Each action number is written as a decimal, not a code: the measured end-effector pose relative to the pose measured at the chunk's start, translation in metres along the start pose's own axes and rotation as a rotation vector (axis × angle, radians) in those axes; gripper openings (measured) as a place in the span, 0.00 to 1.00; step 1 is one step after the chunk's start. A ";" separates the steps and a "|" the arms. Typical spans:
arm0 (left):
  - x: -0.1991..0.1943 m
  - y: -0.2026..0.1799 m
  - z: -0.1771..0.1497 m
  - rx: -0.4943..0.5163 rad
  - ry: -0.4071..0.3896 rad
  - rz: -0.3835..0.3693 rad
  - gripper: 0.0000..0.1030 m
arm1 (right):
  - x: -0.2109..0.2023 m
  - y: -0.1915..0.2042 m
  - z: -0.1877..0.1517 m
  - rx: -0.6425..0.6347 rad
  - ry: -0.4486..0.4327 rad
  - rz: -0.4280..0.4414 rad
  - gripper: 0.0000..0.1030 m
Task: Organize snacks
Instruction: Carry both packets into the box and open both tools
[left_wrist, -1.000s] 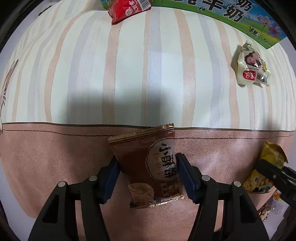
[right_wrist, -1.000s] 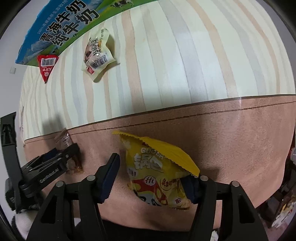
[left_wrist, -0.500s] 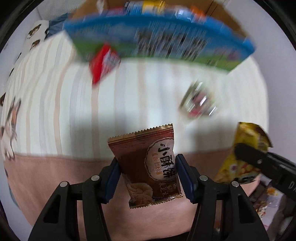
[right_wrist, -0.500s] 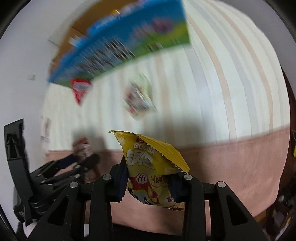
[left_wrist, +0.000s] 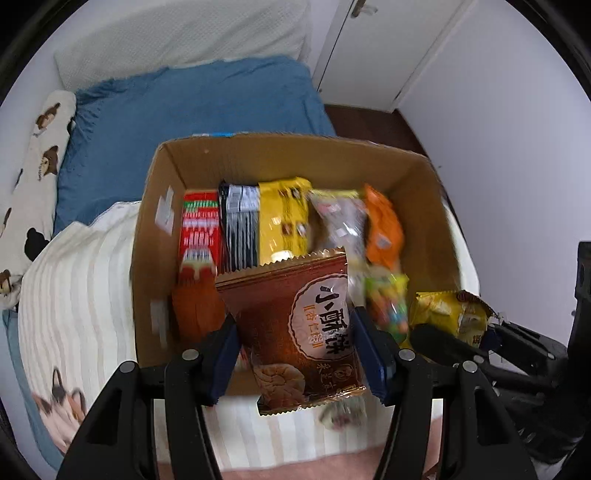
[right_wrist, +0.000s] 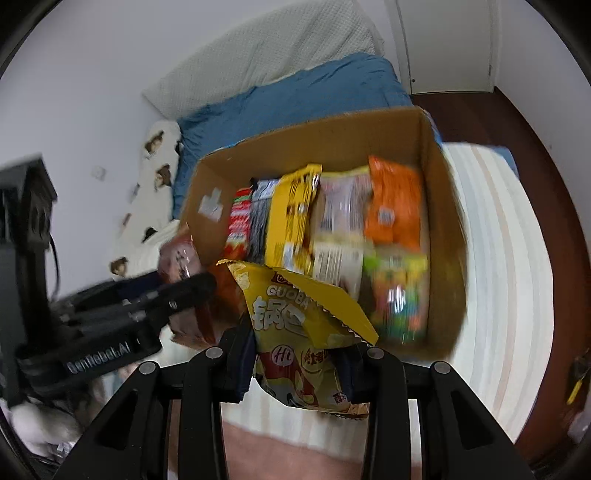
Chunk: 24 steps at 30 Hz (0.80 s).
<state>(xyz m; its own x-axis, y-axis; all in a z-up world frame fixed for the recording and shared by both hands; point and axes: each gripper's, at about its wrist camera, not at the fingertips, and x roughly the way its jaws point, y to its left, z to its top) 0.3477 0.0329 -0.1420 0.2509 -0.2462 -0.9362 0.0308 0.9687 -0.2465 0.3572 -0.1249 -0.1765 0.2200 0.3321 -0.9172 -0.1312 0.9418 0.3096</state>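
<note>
Snacks are what I carry now, one in each hand: my left gripper (left_wrist: 295, 354) has its jaws clenched on the brown biscuit packet (left_wrist: 301, 332), which stands upright with its long axis up and down between the pads, and my right gripper (right_wrist: 295, 363) is closed tight on the yellow crisp bag (right_wrist: 295, 332), crumpled at the bottom where I pinch it. Both packets hang above the near edge of the cardboard box (left_wrist: 147, 229), which stands ahead and below my jaws on the striped bed cover (left_wrist: 74, 288). Inside, packets already stand in a row, red (left_wrist: 197, 229), black, yellow and orange (left_wrist: 384, 229), with their long sides running away from me. I judge that the free space is at the near side of the box, in front of the red packet, so the brown packet in my left hand seems nearer to a slot. The right hand is just beside it, and I must take care that the two do not collide.
</note>
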 end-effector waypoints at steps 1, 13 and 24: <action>0.009 0.004 0.010 -0.008 0.021 0.002 0.54 | 0.011 -0.001 0.012 0.001 0.018 -0.007 0.38; 0.099 0.044 0.073 -0.084 0.198 -0.004 0.56 | 0.108 -0.017 0.085 0.012 0.171 -0.083 0.85; 0.094 0.049 0.064 -0.084 0.169 0.006 0.91 | 0.087 -0.033 0.078 0.033 0.130 -0.130 0.91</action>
<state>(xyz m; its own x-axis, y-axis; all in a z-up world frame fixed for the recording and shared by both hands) 0.4342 0.0592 -0.2257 0.0845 -0.2497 -0.9646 -0.0527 0.9656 -0.2545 0.4556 -0.1226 -0.2468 0.1063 0.2001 -0.9740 -0.0772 0.9782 0.1925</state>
